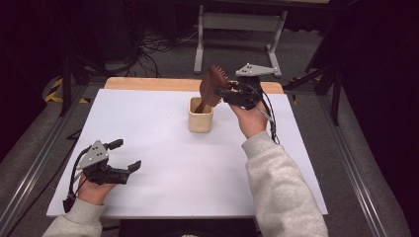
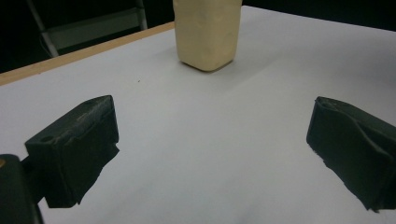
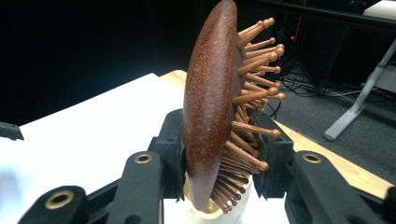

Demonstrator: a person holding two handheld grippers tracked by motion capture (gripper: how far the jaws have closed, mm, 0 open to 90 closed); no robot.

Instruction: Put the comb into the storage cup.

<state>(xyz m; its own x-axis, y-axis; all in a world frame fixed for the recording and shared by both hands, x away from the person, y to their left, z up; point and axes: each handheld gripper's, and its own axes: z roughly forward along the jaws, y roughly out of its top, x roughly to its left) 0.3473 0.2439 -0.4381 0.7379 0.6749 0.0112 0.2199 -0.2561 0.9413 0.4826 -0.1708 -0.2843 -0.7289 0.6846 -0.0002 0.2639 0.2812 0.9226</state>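
Now the left gripper (image 1: 127, 155) sits spread and empty, well off to the left of the cup (image 1: 200, 114). Over the cup, the right gripper (image 1: 220, 92) pinches the hairbrush (image 1: 211, 87), long axis near upright, handle already dipping into the mouth directly below.

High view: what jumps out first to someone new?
The brown wooden hairbrush, clamped by its head in the right gripper, its handle dipping into the cream cup at the middle of the white table. Near the front left corner, the left gripper rests open, holding nothing.
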